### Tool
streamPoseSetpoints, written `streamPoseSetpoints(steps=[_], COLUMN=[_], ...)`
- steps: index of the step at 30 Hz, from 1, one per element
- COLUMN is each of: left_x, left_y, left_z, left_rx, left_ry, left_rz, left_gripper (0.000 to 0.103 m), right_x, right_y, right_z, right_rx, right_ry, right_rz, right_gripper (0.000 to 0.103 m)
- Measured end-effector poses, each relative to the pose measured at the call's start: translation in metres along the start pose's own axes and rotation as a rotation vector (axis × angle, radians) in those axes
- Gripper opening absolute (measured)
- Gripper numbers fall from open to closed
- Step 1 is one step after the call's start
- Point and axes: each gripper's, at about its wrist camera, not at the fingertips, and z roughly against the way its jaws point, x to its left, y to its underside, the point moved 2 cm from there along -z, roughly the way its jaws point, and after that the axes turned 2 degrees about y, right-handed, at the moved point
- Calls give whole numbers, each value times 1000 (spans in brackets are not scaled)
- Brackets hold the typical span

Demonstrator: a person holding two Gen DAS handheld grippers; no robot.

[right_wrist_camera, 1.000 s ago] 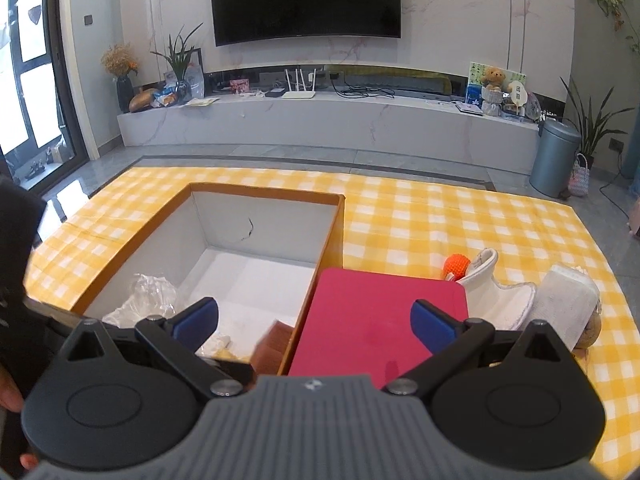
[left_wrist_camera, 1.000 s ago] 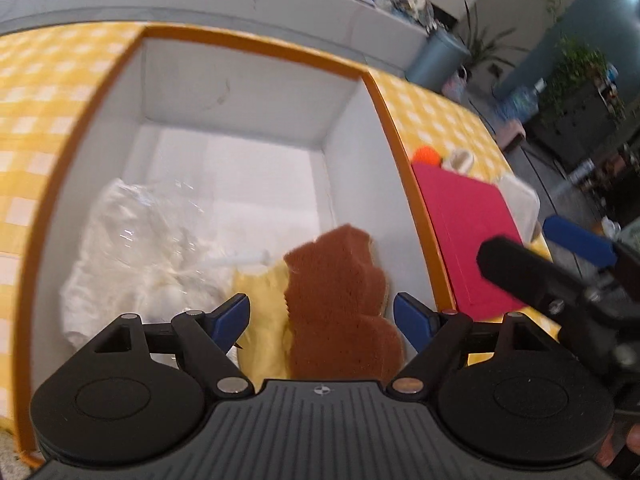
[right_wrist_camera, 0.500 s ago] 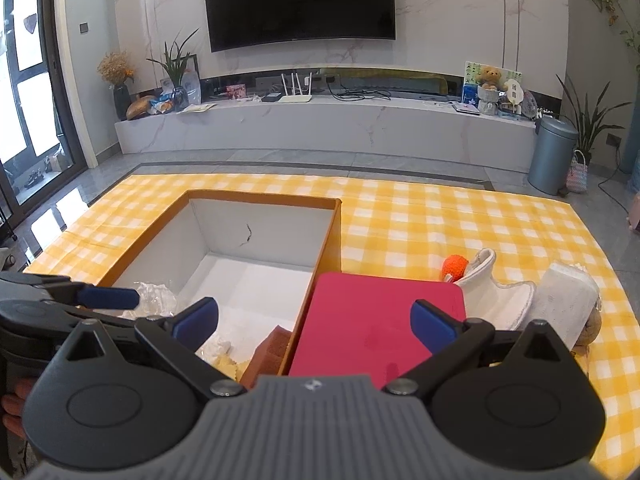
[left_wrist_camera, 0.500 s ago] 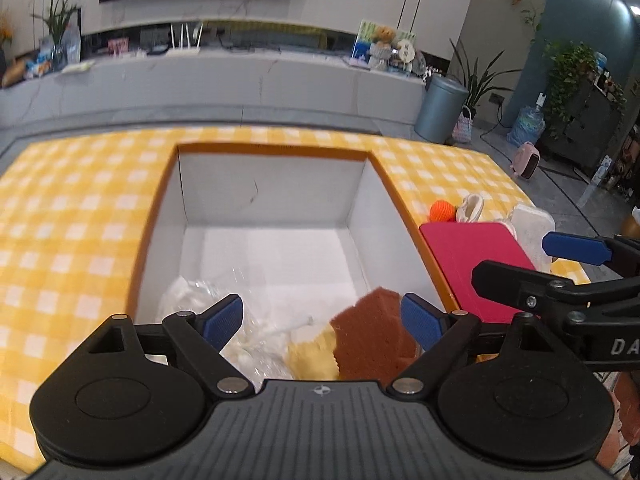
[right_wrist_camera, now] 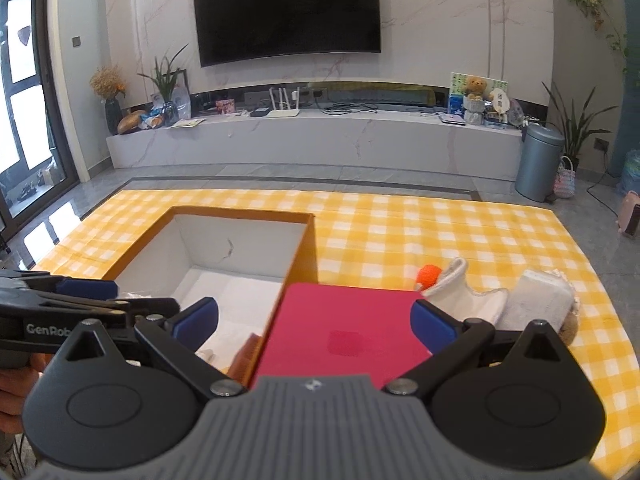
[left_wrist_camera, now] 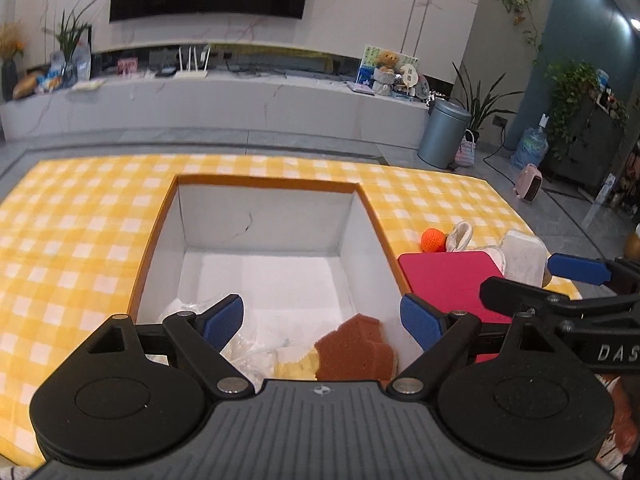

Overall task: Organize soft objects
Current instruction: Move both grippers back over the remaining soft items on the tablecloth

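Observation:
My left gripper [left_wrist_camera: 322, 320] is open and empty, raised over the near end of the orange-rimmed box [left_wrist_camera: 264, 181]. In the box's near corner lie a brown sponge [left_wrist_camera: 352, 352], a yellow sponge [left_wrist_camera: 294, 368] and a white plastic-wrapped bundle [left_wrist_camera: 244, 356]. My right gripper [right_wrist_camera: 316, 320] is open and empty too. It hovers over the red mat [right_wrist_camera: 348, 320] to the right of the box [right_wrist_camera: 240, 213]. Beyond the mat lie an orange ball [right_wrist_camera: 427, 273], a white sock-like cloth [right_wrist_camera: 460, 292] and a white block [right_wrist_camera: 536, 300].
The yellow checked cloth [right_wrist_camera: 440, 236] covers the surface around the box. The far half of the box floor [left_wrist_camera: 280, 272] is bare white. The left gripper's fingers [right_wrist_camera: 80, 288] reach in at the left edge of the right wrist view. Behind stand a TV wall and a bin [right_wrist_camera: 538, 162].
My left gripper has lifted out of the box and tilted upward, leaving the brown sponge lying inside. The right gripper has drifted slightly and stays open over the red mat.

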Motion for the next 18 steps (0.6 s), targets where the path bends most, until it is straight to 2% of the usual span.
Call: streamPoseSetpoints(steps=[8,13,18], left_x=[-28,-43,-67], left_y=[2,2,-1], left_z=[6,5,16], left_rx=[-52,-47,-87], left_ry=[20,74,22], left_rz=[-74,-40,-67], left_gripper=[103,103,103], right_x=[-42,-77,-121], right_y=[2,5,18], right_z=[23,43,55], right_rx=[-36,-76,-79], right_ry=[92,173,253], right_rz=[-48,-92,-163], right_gripper=[100,100,100])
